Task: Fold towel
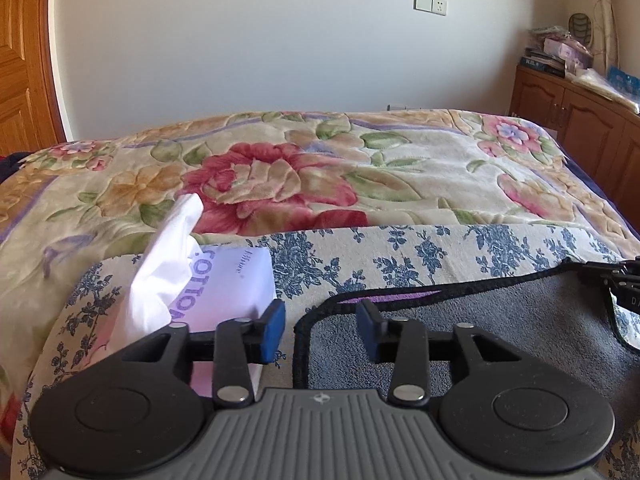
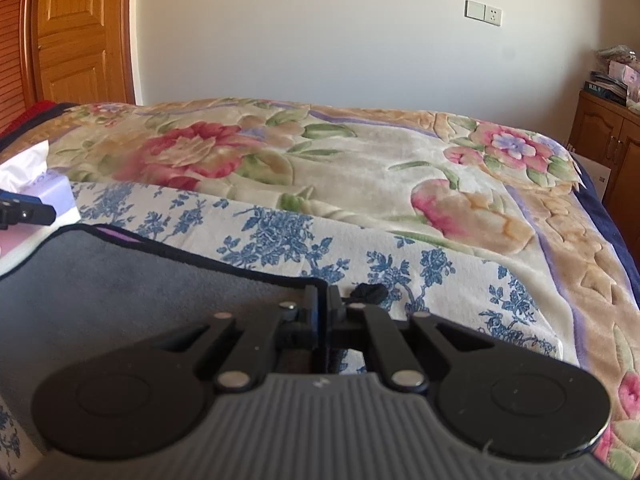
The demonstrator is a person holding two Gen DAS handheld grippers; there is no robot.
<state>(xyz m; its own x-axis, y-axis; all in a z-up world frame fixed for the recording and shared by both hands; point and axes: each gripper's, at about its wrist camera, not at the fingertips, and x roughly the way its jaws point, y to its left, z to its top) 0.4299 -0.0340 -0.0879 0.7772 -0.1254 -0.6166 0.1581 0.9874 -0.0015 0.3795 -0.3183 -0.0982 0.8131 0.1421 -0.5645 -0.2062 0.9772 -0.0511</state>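
Your right gripper (image 2: 323, 312) pinches the gray towel (image 2: 120, 280) by its far corner on the bed (image 2: 360, 168), while your left gripper (image 1: 320, 330) waits wide open over the other corner, ready to grab.

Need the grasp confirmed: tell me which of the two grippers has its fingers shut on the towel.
The right gripper: fingers shut on the grey towel's black-edged corner. The left gripper is open above the towel's other corner.
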